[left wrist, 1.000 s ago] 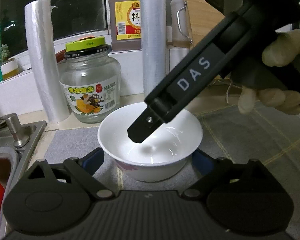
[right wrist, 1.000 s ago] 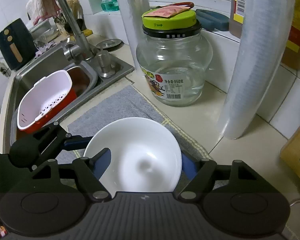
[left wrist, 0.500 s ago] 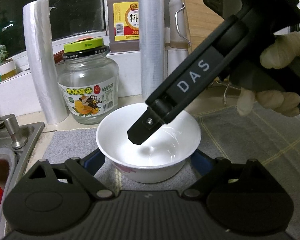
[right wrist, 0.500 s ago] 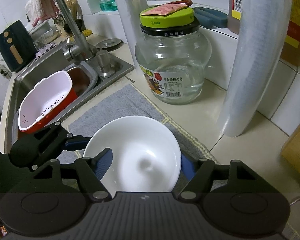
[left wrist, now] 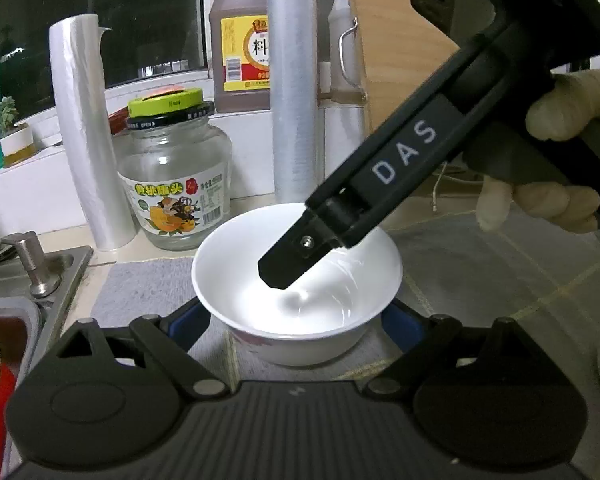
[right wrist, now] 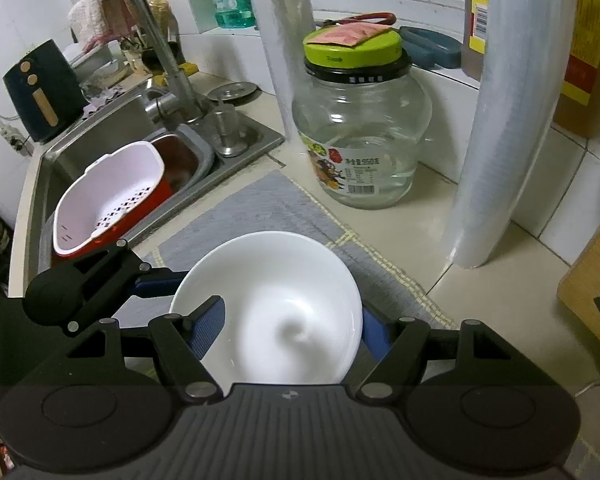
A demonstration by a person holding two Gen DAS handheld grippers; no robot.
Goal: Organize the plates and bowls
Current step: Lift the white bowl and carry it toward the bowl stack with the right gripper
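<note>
A white bowl sits on a grey mat by the sink; it also shows in the right wrist view. My left gripper is open, its blue pads on either side of the bowl's base. My right gripper reaches in from above; one finger is inside the bowl, the other is outside the rim. Its jaws straddle the bowl's wall. Whether they press on the wall is unclear.
A glass jar with a green lid stands behind the bowl, flanked by two plastic-wrap rolls. A sauce jug and wooden board are at the back. The sink with a white-red strainer basket lies left.
The bowl and both grippers have shifted slightly; the jar and rolls sit a little farther from the left camera. The grips have not visibly changed.
</note>
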